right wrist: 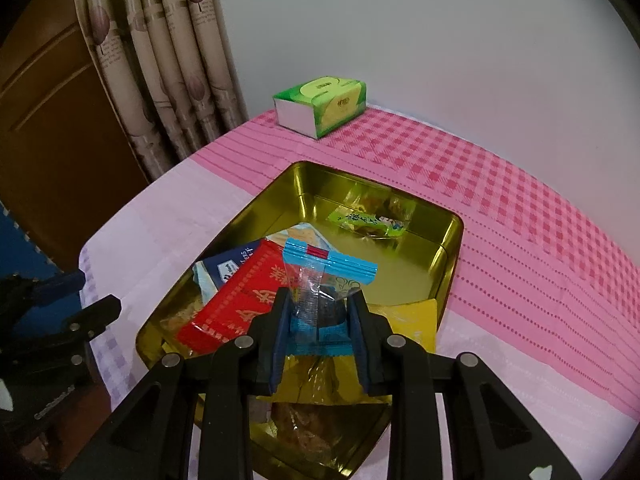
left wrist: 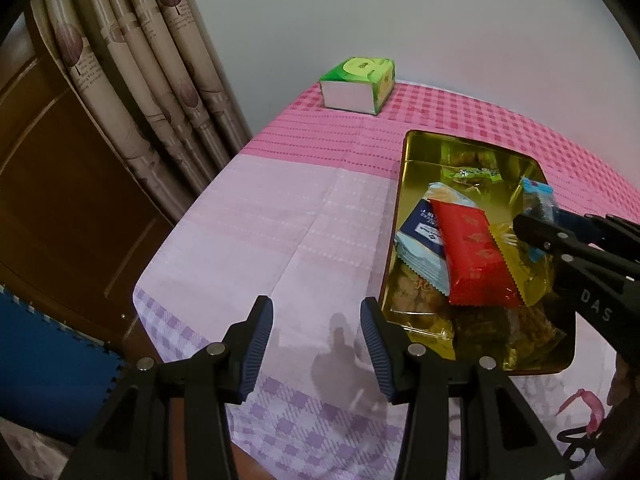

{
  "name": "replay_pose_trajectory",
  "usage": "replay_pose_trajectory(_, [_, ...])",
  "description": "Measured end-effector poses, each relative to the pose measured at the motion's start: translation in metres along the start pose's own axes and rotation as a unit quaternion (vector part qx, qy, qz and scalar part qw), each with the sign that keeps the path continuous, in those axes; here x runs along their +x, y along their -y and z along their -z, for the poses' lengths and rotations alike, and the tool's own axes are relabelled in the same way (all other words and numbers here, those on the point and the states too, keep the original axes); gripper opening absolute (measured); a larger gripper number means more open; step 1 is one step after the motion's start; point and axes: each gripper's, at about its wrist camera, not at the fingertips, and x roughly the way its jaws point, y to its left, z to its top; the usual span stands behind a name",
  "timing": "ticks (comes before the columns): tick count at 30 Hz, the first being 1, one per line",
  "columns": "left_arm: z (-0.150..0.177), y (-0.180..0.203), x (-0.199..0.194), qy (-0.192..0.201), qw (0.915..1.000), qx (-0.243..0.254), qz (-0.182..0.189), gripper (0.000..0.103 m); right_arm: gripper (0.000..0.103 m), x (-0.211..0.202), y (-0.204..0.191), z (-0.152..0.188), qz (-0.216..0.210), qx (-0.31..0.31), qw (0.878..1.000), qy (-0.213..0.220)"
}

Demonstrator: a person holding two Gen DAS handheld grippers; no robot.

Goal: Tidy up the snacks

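Observation:
A gold tin tray (left wrist: 404, 160) (right wrist: 448, 248) holds several snack packets: a red packet (left wrist: 474, 252) (right wrist: 236, 296), a navy and light-blue packet (left wrist: 420, 240) (right wrist: 228, 270), a green-wrapped sweet (left wrist: 474, 174) (right wrist: 370, 222) and yellow bags. My right gripper (right wrist: 320, 312) is shut on a clear and blue snack packet (right wrist: 326, 268) and holds it over the tray; it shows at the right of the left wrist view (left wrist: 540, 220). My left gripper (left wrist: 318, 344) is open and empty, over the cloth left of the tray.
A green tissue box (left wrist: 358, 84) (right wrist: 320, 100) stands at the table's far edge. The table wears a pink and lilac checked cloth (left wrist: 260, 220). Curtains (left wrist: 140, 80) and a wooden door (left wrist: 60, 200) are to the left.

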Motion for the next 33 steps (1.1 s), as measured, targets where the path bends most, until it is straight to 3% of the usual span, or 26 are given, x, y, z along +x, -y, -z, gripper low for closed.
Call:
replay_pose_trajectory(5, [0.0,0.003,-0.002,0.003,1.0,0.002,0.003,0.047,0.028,0.0,0.001,-0.001,0.005,-0.002,1.0,0.001])
replay_pose_trajectory(8, [0.001,0.005,-0.002,0.004,1.0,0.004,0.005,0.047,0.035,-0.003,0.002,0.001,0.006,0.002,1.0,0.004])
replay_pose_trajectory(16, [0.002,0.009,-0.002,0.004,0.9999,0.011,0.006,0.047,0.077,-0.026,0.004,0.008,0.022,0.013,0.999,0.028])
replay_pose_trajectory(21, [0.002,0.01,-0.001,0.001,0.9999,0.011,0.007,0.047,0.089,-0.042,0.008,0.019,0.034,0.029,0.998,0.035])
replay_pose_trajectory(33, [0.005,0.018,-0.003,0.008,0.9997,0.023,-0.003,0.047,0.09,-0.042,0.001,0.041,0.038,0.024,0.999,0.019])
